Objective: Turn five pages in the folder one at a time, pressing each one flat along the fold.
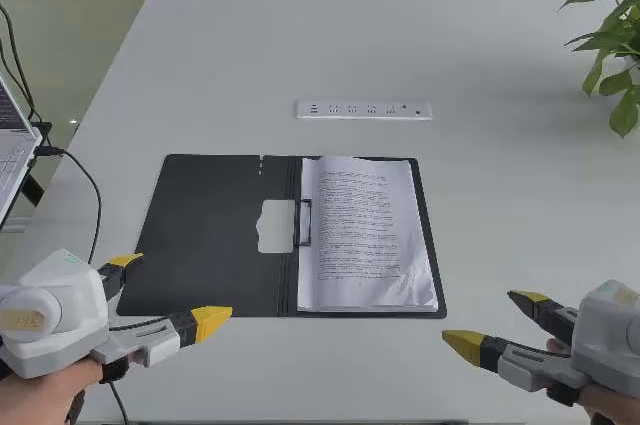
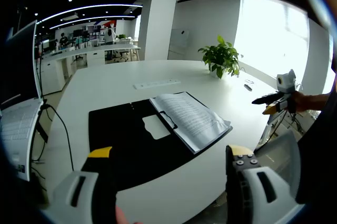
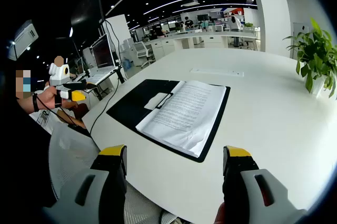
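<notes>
Head view: the left tongs (image 1: 170,290) are at the bottom left, held in a hand (image 1: 40,395). Their two yellow tips are wide apart and hold nothing. The right tongs (image 1: 490,318) are at the bottom right. Their tips are apart too, with nothing between them.

The folder (image 1: 200,235) lies open and flat on the white table (image 1: 500,145), between the two tongs and a bit farther from the person. The left tongs are just beside its near left corner and do not look like they touch it. The right tongs are near its near right corner but apart from it.

The open folder is longer from side to side. Its fold runs from the near edge to the far edge. The left half is bare and black, with a small pale patch (image 1: 277,225) that may be a pocket. The stack of pages (image 1: 365,235) lies on the right half, held by a clip (image 1: 303,223) by the fold. The tops of the pages point away from the person.

Behind the folder lies a white power strip (image 1: 364,110). A green plant (image 1: 615,55) stands at the far right. A laptop (image 1: 10,145) and a black cable (image 1: 90,195) are at the left edge.
</notes>
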{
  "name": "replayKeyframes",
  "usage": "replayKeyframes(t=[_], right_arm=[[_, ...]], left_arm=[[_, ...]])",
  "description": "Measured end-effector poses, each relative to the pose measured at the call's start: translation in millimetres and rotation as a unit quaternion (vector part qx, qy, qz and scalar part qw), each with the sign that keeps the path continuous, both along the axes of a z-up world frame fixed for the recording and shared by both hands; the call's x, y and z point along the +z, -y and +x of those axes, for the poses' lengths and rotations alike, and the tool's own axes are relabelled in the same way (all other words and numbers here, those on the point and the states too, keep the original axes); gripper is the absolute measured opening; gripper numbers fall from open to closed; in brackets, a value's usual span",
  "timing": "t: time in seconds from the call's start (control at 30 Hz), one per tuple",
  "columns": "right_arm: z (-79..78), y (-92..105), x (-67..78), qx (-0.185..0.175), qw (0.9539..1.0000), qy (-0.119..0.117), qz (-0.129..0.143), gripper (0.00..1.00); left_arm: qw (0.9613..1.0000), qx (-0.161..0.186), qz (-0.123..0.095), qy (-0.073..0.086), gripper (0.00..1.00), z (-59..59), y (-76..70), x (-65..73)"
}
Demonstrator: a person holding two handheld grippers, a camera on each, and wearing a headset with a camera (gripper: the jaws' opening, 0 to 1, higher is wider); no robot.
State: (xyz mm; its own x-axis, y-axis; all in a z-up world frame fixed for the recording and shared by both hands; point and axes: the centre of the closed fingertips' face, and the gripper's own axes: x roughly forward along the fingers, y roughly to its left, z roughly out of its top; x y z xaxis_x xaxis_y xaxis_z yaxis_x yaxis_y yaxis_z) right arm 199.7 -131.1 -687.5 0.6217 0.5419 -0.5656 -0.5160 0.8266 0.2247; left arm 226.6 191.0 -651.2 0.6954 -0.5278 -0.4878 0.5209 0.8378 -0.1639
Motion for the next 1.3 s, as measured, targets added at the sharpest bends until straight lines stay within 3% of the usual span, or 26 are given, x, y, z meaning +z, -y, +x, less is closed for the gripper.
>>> replayKeyframes(t=[0.47, 1.3], right_arm=[[2.0, -2.2, 3.4, -0.001, 1.0, 0.005, 0.004, 0.72], [-0.9, -3.3, -3.9, -0.001, 1.0, -0.006, 0.007, 0.72]], left_arm=[[1.0, 0.0, 0.0, -0.001, 0.87, 0.6, -1.3, -0.6], [1.0, 0.008, 0.0, -0.002, 0.86, -1.3, -2.5, 3.3]])
